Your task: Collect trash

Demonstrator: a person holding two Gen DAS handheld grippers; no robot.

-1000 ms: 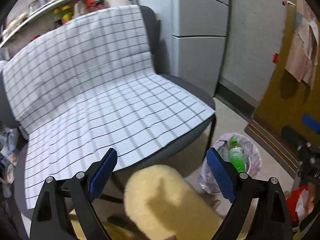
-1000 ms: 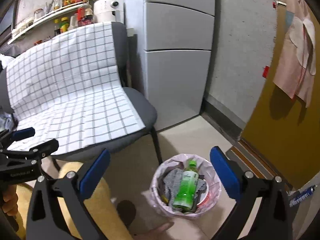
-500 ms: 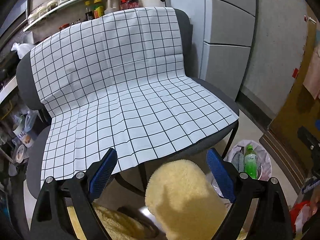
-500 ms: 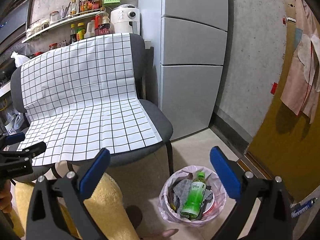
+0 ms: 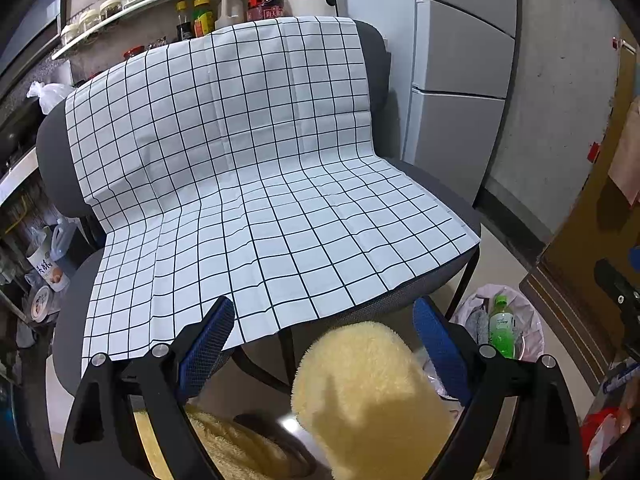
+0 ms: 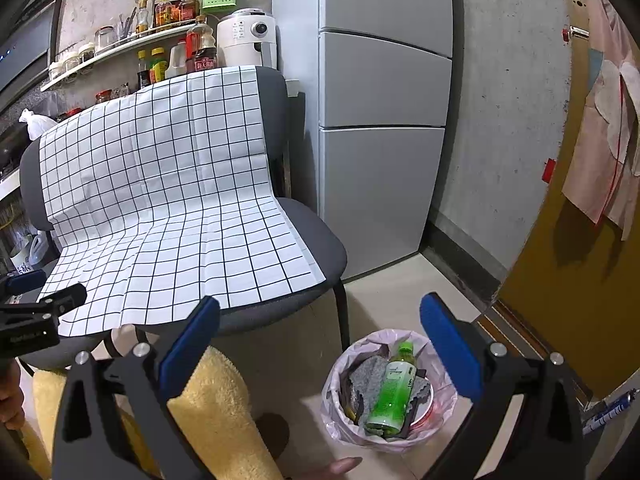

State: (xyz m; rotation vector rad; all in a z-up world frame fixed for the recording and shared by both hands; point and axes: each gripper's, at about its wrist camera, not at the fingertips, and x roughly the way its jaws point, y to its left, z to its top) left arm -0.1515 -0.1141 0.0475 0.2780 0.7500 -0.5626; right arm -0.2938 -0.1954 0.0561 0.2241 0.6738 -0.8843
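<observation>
beside chair: bin holds bottle; left claw, right claw wide, empty

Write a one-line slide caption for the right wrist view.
Open right gripper above a lined bin holding a green bottle, beside a cloth-draped chair.

one green bottle, one trash bin, one chair, one checked cloth.

Your left gripper and right gripper are both held level with jaws spread wide and empty; your left hand grips its handle.
</observation>
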